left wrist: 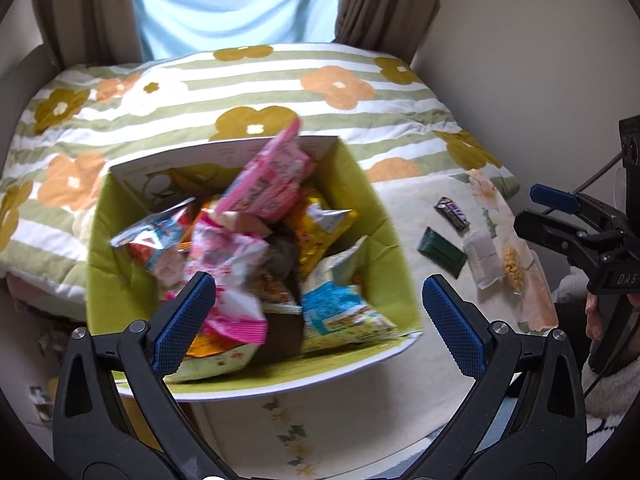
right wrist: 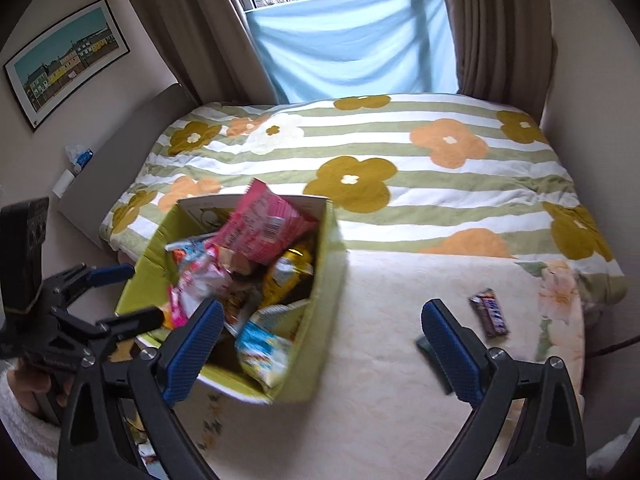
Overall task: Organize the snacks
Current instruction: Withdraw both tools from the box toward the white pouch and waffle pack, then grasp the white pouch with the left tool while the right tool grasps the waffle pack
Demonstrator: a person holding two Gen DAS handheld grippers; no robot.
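1. Hovering over the box (left wrist: 360, 184), left gripper (left wrist: 320, 320) spread wide, grasping nothing.
2. Directly beneath and ahead of its fingers: box crammed with snack bags, pink bag (left wrist: 268, 184) poking up at the far side, blue-white bag (left wrist: 340, 312) nearest.
3. Off to its right, on the cream cloth (left wrist: 400, 400): chocolate bar (left wrist: 453, 214), green packet (left wrist: 441, 252), white sachet (left wrist: 484, 260).
4. Right gripper (right wrist: 322, 348) likewise released, empty; box (right wrist: 320, 300) left of centre between its fingers, chocolate bar (right wrist: 490, 312) just right of its right finger, green packet (right wrist: 424, 346) partly hidden behind that finger.
5. Beyond both grippers, floral quilt (right wrist: 400, 152).
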